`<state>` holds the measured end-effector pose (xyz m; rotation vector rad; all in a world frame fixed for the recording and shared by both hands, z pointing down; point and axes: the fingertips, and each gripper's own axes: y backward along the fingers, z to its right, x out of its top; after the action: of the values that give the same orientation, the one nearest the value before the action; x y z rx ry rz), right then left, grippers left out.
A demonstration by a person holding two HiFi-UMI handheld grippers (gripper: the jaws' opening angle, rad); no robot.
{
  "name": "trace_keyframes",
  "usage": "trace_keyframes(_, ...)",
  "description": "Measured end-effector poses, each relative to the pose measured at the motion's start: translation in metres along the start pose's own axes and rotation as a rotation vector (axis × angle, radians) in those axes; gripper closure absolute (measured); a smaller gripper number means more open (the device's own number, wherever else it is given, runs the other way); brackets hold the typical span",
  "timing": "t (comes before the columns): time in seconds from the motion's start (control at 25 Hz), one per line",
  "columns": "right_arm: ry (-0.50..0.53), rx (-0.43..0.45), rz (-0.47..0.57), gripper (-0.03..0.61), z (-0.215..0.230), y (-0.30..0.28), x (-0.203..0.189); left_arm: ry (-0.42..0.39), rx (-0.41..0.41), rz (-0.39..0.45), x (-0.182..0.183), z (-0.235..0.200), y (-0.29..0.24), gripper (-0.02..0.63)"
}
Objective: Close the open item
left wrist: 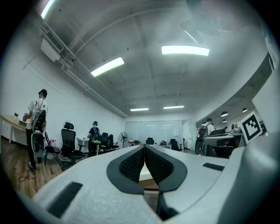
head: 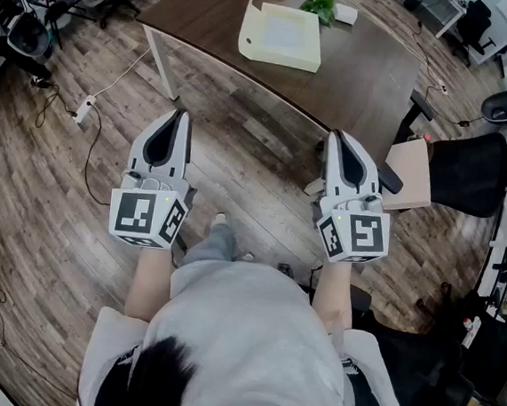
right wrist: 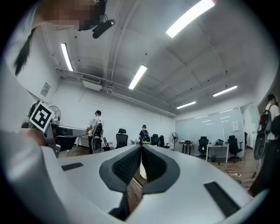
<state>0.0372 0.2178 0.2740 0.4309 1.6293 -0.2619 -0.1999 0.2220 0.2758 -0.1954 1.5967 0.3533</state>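
Note:
A pale yellow flat box lies on the dark wooden table ahead of me, its light inner face turned up. I hold both grippers side by side over the floor, short of the table's near edge and well apart from the box. The left gripper has its jaws pressed together with nothing between them, as the left gripper view shows. In the same way, the right gripper is shut and empty, its tips meeting in the right gripper view.
A green plant and a small white thing sit at the table's far side. A black office chair and a light wooden seat stand right. A power strip with cables lies on the floor left. People stand across the room.

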Motion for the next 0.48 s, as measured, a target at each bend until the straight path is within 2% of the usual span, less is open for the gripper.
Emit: trace_keyframes(0.48,-0.005,-0.009,-0.002,0.565,0.009,-0.014,-0.002,-0.003,-0.015,-0.011,-0.003,-0.002,-0.020,0.604)
